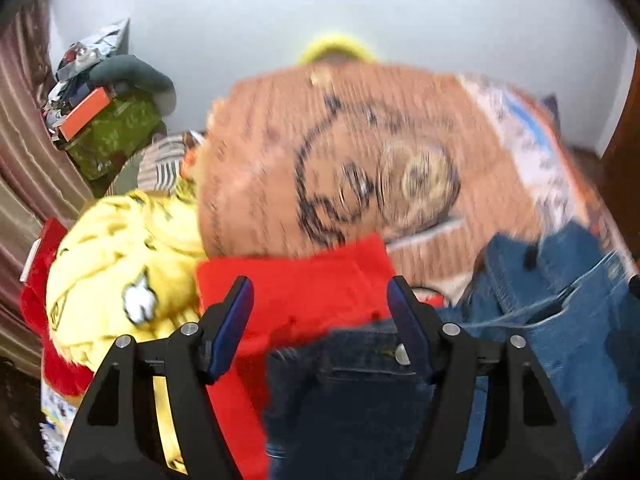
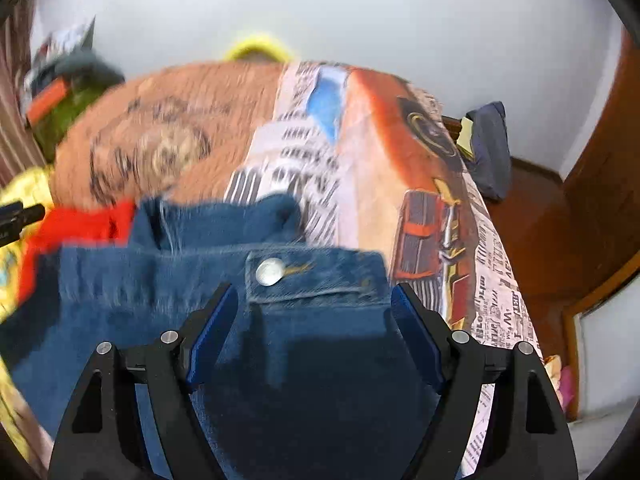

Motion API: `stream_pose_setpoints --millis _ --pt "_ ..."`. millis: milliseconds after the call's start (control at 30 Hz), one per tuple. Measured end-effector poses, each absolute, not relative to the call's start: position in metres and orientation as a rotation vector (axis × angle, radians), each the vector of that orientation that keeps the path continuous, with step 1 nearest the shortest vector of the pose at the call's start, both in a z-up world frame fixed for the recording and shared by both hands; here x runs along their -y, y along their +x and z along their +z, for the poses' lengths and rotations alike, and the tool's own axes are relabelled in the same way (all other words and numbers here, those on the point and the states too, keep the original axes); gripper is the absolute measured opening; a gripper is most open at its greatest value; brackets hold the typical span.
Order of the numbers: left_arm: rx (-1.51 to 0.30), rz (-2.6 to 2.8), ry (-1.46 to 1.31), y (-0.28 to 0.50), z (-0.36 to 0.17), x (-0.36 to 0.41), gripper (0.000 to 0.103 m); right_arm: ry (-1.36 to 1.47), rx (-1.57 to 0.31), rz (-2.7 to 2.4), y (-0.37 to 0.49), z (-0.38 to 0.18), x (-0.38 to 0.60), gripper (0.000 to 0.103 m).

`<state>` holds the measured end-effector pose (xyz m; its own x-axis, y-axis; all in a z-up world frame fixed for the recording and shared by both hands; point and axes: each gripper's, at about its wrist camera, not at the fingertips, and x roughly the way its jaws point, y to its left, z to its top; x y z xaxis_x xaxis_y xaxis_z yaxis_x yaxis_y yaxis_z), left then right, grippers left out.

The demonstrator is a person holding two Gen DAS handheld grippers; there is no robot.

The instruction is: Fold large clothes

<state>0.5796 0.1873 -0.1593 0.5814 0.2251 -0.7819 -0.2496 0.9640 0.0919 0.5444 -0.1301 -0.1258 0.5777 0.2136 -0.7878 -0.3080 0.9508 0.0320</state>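
Denim jeans (image 2: 280, 320), motion-blurred, edges cropped

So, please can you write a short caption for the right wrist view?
Open right gripper poised over the waistband of blue jeans lying on a printed bedsheet.

Home bedroom: bed (image 2: 400, 128), clothes pile (image 1: 120, 264)

The jeans (image 2: 280, 320) lie on the bed (image 2: 400, 160) between and under my right jaws, waistband button (image 2: 270, 272) just ahead of them. Under my left jaws lies their other end (image 1: 340, 400), partly on a sweatshirt (image 1: 296, 292). Left of that sits a crumpled garment (image 1: 120, 272). Ahead of both spreads a blanket (image 1: 340, 152).
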Motion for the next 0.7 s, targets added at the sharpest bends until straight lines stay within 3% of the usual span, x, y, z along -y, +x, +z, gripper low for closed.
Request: stream_pose_setpoints --millis 167,467,700 --pt "-0.935 0.212 -0.007 0.554 -0.159 -0.199 0.071 -0.045 -0.913 0.365 0.53 -0.118 0.17 0.076" --pt "-1.163 0.05 -0.087 0.55 -0.238 -0.197 0.071 -0.047 -1.053 0.411 0.539 -0.155 0.186 0.076" --pt "-1.161 0.066 -0.118 0.57 -0.257 -0.198 0.064 -0.027 -1.085 0.439 0.563 -0.171 0.179 0.075"
